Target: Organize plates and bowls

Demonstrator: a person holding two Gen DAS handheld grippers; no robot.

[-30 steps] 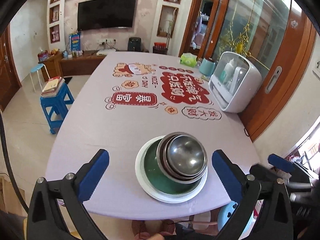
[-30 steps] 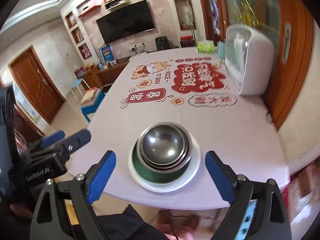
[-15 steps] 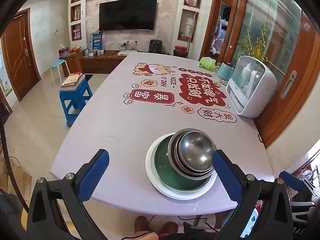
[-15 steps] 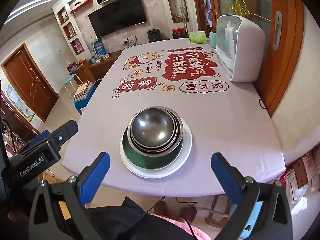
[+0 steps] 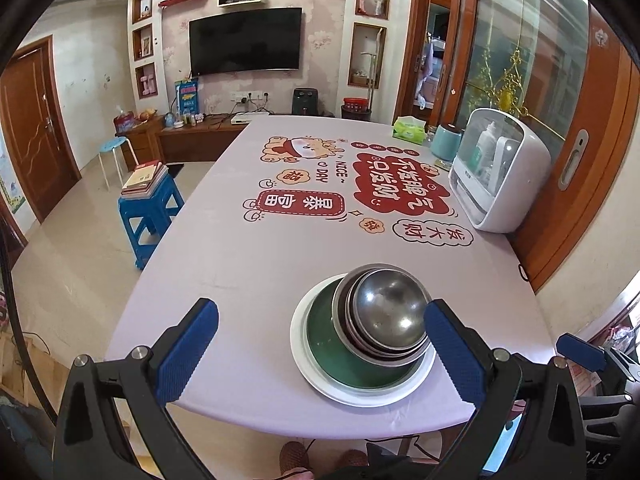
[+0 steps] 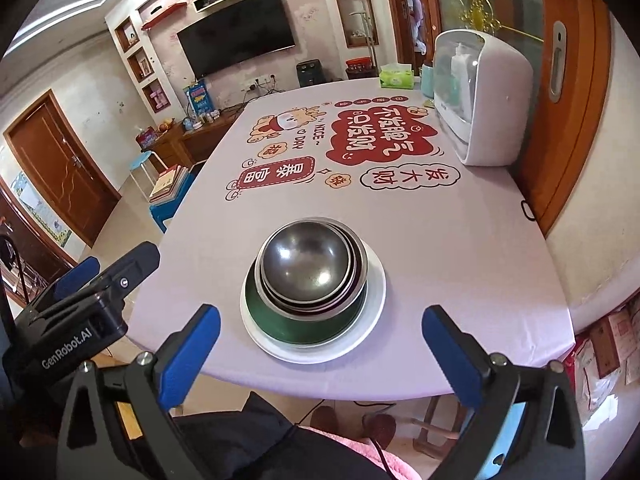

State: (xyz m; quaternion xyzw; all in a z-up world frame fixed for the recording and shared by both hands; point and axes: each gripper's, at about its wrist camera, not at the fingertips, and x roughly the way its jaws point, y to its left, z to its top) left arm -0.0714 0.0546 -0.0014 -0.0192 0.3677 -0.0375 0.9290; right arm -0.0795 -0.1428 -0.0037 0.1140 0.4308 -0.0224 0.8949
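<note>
A stack stands near the table's front edge: a white plate (image 5: 308,364) (image 6: 376,292) under a green dish (image 5: 332,344) (image 6: 296,328), with nested steel bowls (image 5: 384,312) (image 6: 308,260) on top. My left gripper (image 5: 320,320) is open and hangs short of the stack, its right finger (image 5: 452,348) close beside the bowls and touching nothing. My right gripper (image 6: 322,314) is open wide, in front of the stack, with nothing between its fingers. The left gripper (image 6: 92,300) also shows at the left of the right wrist view.
The stack sits on a lilac tablecloth (image 5: 248,264) with red prints. A white countertop appliance (image 5: 500,172), a teal canister (image 5: 446,148) and a green tissue box (image 5: 408,128) stand along the right side. A blue stool with books (image 5: 150,204) is left of the table.
The left wrist view has tilted up, and the stack now sits lower right, by the right finger. The right gripper's fingers spread slightly wider and the stack slid a little left in its view.
</note>
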